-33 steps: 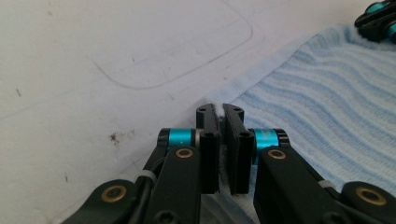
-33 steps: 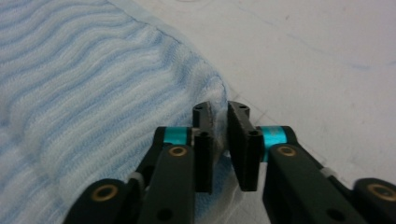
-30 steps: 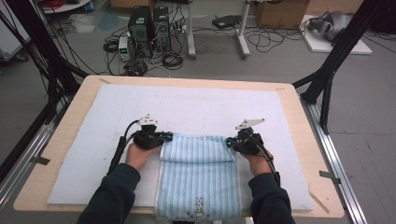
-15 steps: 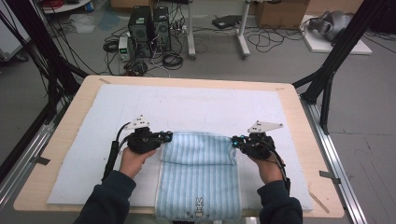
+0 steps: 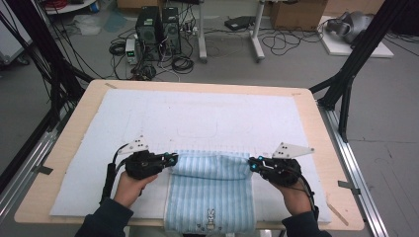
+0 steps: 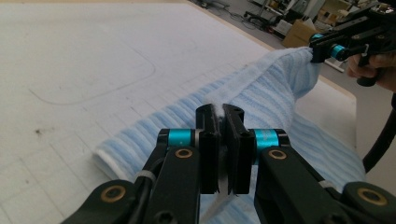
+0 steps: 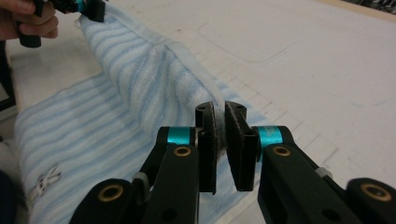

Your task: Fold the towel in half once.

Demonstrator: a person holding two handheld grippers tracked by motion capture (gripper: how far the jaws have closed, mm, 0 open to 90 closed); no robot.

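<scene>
Since the earlier frame both hands are spreading apart, stretching the towel's [image 5: 210,185] far edge taut. The left gripper [image 5: 170,159] is pinching one upper corner, the right gripper [image 5: 253,164] the other, jaws nearly closed on cloth. The towel is lying low centre on the white mat [image 5: 207,118], its near end hanging over the table [image 5: 316,128] edge and cut off by the frame. Bare mat is lying open above.

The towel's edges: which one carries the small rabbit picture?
The near edge of the striped towel, by the person; the rabbit sits there, while the far edge is lifted.
</scene>
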